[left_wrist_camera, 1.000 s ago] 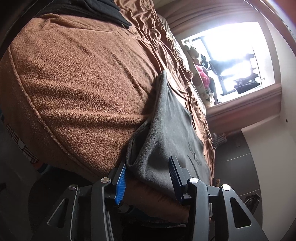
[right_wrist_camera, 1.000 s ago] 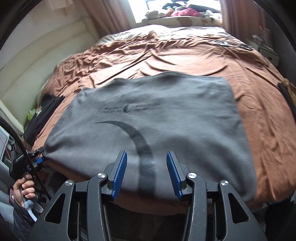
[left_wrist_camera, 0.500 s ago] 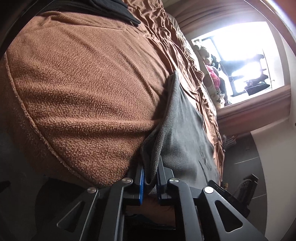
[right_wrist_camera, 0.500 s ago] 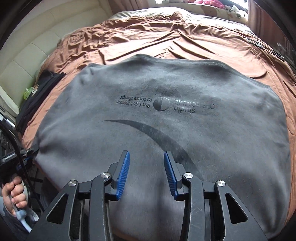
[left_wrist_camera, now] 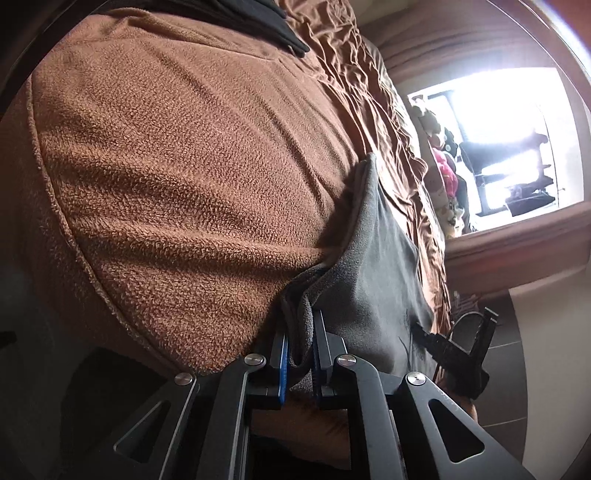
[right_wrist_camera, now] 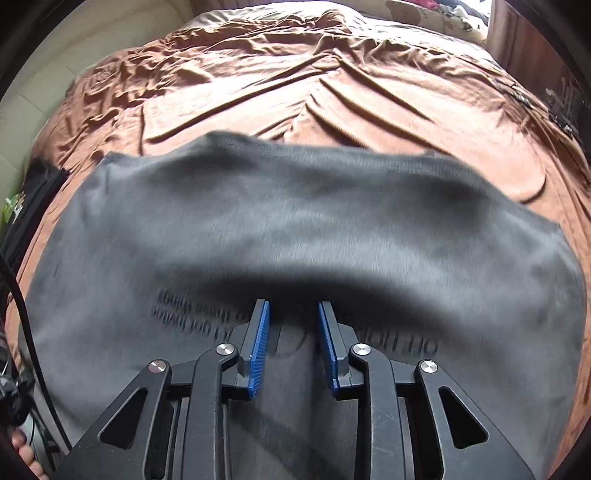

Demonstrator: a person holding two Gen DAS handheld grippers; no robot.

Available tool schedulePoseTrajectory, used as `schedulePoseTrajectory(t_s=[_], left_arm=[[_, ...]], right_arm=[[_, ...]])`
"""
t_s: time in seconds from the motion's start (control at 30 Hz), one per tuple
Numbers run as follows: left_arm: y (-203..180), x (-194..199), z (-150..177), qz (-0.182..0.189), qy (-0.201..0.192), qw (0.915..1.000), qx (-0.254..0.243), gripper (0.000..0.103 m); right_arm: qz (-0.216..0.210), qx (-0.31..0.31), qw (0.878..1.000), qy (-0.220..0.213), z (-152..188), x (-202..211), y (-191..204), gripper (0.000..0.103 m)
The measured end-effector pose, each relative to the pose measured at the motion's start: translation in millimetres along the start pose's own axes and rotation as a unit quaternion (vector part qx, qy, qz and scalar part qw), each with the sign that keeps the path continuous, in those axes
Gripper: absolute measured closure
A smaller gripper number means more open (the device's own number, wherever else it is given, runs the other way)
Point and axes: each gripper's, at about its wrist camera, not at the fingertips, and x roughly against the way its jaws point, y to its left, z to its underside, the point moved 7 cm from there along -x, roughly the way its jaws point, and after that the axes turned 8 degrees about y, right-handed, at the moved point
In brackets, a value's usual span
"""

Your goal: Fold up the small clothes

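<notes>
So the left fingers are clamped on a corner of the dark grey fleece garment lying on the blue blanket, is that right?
Not quite: the blanket is brown fleece, not blue, as the left wrist view shows. The rest holds: the left gripper is shut on a corner of the dark grey fleece garment lying on that blanket.

Grey shirt [right_wrist_camera: 295, 221] with darker printed lettering. Brown, rumpled blanket [left_wrist_camera: 184, 166] over the bed. Black tongs [right_wrist_camera: 291, 314] with blue ribbed pads [right_wrist_camera: 260, 343]. Black garment [left_wrist_camera: 258, 18], upper left.
</notes>
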Motion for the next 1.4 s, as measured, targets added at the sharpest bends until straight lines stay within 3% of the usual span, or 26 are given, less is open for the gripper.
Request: schedulePoseTrajectory(t_s=[0.53, 0.87, 1.07, 1.4], left_arm=[[-4.8, -3.7, -1.0, -0.025, -0.003, 0.9997, 0.005, 0.093], [-3.2, -6.0, -3.3, -0.017, 0.002, 0.9999, 0.004, 0.093], [-0.1, -5.5, -4.1, -0.004, 0.004, 1.0, 0.003, 0.093], [-1.6, 4.3, -2.0, 0.014, -0.001, 0.9999, -0.006, 0.096]], right_arm=[[-0.004, -0.041, 0.999, 0.001, -57.7, -38.5, -18.2, 0.082], [-0.001, -0.039, 0.999, 0.002, -75.5, -42.8, -15.7, 0.082], [-0.037, -0.06, 0.998, -0.006, -59.3, -17.4, -24.2, 0.082], [-0.068, -0.06, 0.996, -0.005, 4.8, 22.7, -34.5, 0.082]])
